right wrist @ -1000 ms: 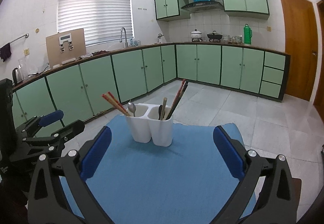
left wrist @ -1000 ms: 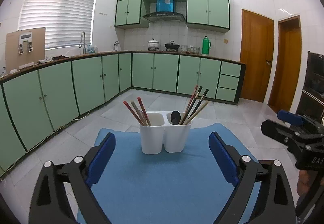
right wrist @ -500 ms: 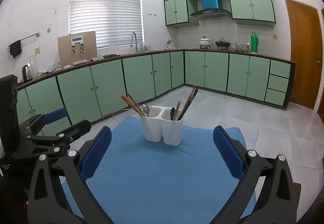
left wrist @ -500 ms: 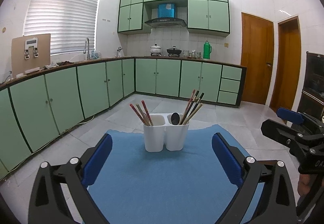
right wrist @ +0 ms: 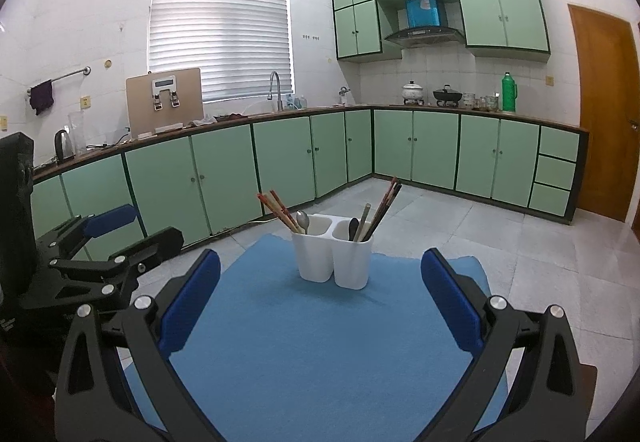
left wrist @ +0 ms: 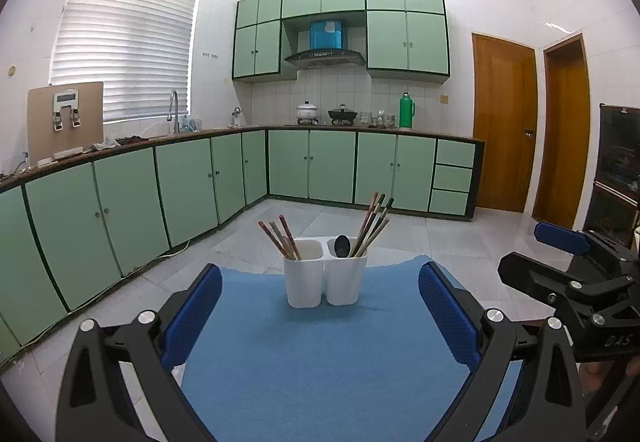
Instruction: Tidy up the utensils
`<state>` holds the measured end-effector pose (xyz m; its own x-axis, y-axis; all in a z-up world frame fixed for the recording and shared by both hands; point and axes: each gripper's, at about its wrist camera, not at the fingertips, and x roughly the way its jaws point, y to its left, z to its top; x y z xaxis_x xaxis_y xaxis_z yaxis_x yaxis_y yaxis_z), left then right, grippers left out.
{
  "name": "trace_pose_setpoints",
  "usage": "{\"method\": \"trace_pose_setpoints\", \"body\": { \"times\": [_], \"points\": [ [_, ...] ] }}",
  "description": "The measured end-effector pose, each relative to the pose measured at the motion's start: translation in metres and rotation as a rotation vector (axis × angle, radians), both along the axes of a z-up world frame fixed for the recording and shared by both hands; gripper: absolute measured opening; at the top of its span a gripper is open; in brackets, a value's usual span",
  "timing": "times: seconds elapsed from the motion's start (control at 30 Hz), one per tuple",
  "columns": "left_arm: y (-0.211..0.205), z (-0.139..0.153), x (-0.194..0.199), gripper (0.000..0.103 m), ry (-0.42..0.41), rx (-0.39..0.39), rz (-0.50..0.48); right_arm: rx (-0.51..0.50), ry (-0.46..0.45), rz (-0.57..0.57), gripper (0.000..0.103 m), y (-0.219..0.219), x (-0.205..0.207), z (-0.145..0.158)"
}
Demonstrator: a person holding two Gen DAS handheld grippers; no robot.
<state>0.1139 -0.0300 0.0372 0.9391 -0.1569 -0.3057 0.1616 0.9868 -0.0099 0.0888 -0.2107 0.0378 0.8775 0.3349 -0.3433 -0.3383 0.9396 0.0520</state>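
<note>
A white two-compartment utensil holder (left wrist: 325, 273) (right wrist: 334, 254) stands at the far part of a blue cloth (left wrist: 320, 358) (right wrist: 320, 342). Its left cup holds reddish chopsticks (left wrist: 280, 236) (right wrist: 278, 210) and a metal spoon (right wrist: 303, 221). Its right cup holds several chopsticks (left wrist: 374, 222) (right wrist: 384, 208) and a dark spoon (left wrist: 341, 245) (right wrist: 353, 228). My left gripper (left wrist: 320, 306) is open and empty, well short of the holder. My right gripper (right wrist: 320, 298) is open and empty, also short of it. Each gripper shows in the other's view: the right one (left wrist: 576, 274), the left one (right wrist: 100, 250).
Green base cabinets (left wrist: 200, 190) run along the left and back walls, with a tiled floor (right wrist: 520, 242) between them and the cloth. Wooden doors (left wrist: 504, 122) stand at the right. A dark shelf unit (left wrist: 616, 162) is at the far right.
Both grippers have drawn back and risen, so the holder looks smaller and farther away. Both stay open and empty.
</note>
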Motion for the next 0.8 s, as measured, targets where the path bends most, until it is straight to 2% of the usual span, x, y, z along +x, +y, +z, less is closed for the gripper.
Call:
{"method": "trace_pose_setpoints", "body": {
  "times": [0.8],
  "points": [
    [0.003, 0.005, -0.020, 0.097, -0.033, 0.000, 0.004, -0.010, -0.026, -0.006, 0.098, 0.005, -0.009, 0.005]
  ]
}}
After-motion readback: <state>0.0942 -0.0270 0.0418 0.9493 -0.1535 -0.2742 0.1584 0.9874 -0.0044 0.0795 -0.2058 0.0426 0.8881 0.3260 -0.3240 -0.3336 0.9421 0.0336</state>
